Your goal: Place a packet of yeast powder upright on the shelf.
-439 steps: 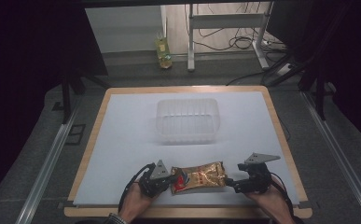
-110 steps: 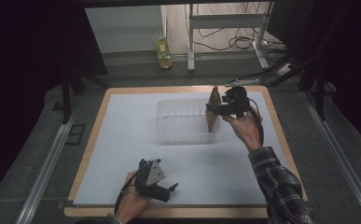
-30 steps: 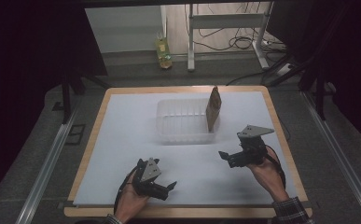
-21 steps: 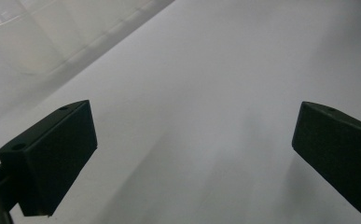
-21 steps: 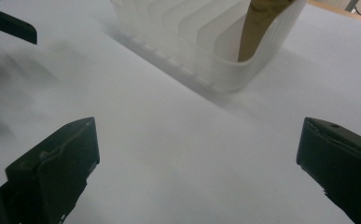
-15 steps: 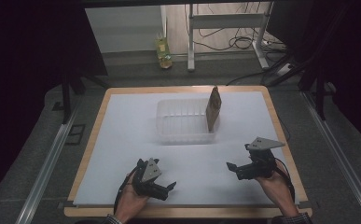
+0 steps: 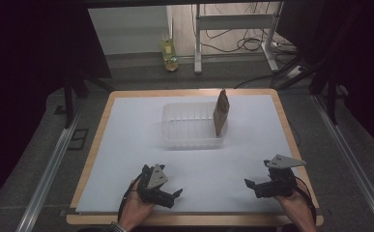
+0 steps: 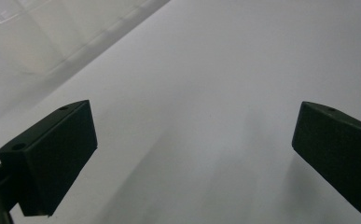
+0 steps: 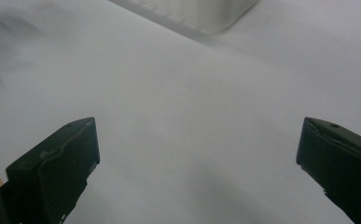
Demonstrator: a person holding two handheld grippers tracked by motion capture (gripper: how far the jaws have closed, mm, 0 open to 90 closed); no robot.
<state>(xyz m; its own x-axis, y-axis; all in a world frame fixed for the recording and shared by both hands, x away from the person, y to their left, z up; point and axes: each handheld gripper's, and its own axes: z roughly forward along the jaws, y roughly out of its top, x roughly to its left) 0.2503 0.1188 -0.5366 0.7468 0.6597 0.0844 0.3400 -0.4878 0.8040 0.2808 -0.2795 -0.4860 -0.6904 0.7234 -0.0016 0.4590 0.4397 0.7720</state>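
White smooth table (image 7: 126,145) bears ribbed clear tub (image 7: 192,126), brown packet (image 7: 221,111).

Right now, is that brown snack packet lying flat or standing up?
Standing up: the snack packet is on edge inside the clear plastic tub, leaning on its right wall.

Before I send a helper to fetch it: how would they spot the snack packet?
On the white table, find the clear plastic tub at its middle. The brown snack packet stands on edge inside the tub's right end, the only dark, opaque thing there.

clear tub (image 7: 193,126) mid-table, snack bag (image 7: 221,112) upright inside, open mat (image 7: 213,169) in front
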